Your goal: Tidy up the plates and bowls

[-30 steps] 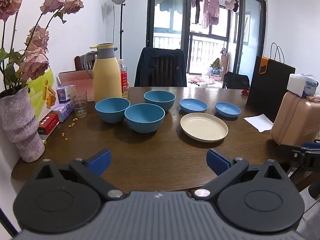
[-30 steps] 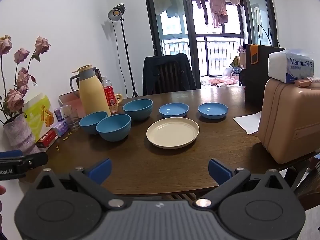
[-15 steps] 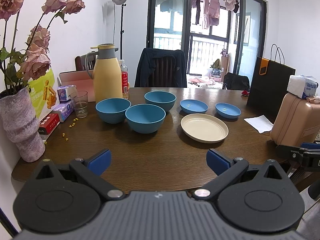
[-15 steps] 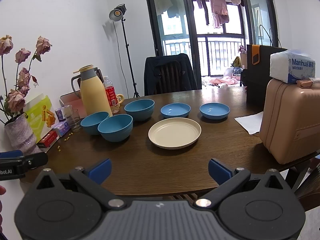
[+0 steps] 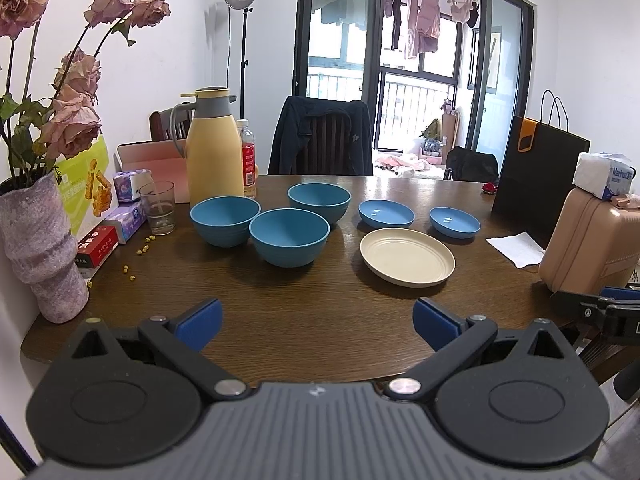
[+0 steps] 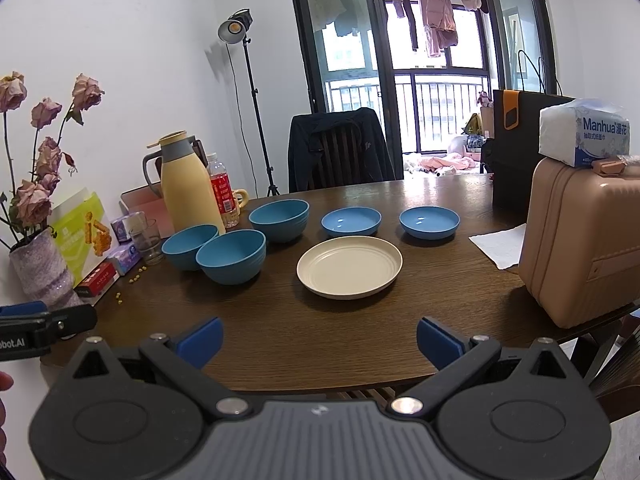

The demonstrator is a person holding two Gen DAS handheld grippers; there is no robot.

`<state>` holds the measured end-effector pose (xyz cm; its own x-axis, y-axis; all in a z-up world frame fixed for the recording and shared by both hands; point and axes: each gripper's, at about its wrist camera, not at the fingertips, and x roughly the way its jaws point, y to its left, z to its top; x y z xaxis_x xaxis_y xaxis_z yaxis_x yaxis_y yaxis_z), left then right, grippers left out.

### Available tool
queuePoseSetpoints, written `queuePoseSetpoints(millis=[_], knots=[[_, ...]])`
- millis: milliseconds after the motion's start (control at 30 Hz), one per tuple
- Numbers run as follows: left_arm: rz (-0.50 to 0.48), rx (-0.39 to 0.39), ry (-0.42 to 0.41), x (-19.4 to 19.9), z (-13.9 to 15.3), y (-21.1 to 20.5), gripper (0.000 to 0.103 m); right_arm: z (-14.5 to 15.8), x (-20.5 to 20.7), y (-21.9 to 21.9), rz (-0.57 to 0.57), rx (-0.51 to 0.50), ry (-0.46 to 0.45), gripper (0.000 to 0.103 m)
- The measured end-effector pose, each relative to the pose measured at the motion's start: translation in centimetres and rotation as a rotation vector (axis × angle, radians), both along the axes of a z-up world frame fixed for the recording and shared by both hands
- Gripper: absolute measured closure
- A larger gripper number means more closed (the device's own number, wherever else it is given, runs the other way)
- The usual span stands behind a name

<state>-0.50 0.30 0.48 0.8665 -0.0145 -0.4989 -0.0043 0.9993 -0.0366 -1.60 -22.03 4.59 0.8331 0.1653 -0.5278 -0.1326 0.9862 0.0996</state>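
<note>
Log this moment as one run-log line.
left gripper: open, empty | right gripper: open, empty | three blue bowls, two blue dishes, cream plate: apart, unstacked | table

The table [image 5: 320,320] is dark wood with a visible grain and a dull sheen. The blue bowls [image 5: 289,236] and cream plate [image 5: 407,255] look like matt, ribbed plastic. The vase [image 5: 38,248] is rough and grainy, the tumbler [image 5: 158,208] clear glass, the napkin [image 5: 516,243] soft paper.
</note>
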Motion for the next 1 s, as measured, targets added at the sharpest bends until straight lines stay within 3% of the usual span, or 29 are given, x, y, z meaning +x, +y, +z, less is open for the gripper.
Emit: queuePoseSetpoints(millis=[1000], knots=[[-0.003, -0.005, -0.005, -0.1, 0.16, -0.13, 0.0, 0.23, -0.09, 0.61, 0.005, -0.003, -0.007, 0.0]])
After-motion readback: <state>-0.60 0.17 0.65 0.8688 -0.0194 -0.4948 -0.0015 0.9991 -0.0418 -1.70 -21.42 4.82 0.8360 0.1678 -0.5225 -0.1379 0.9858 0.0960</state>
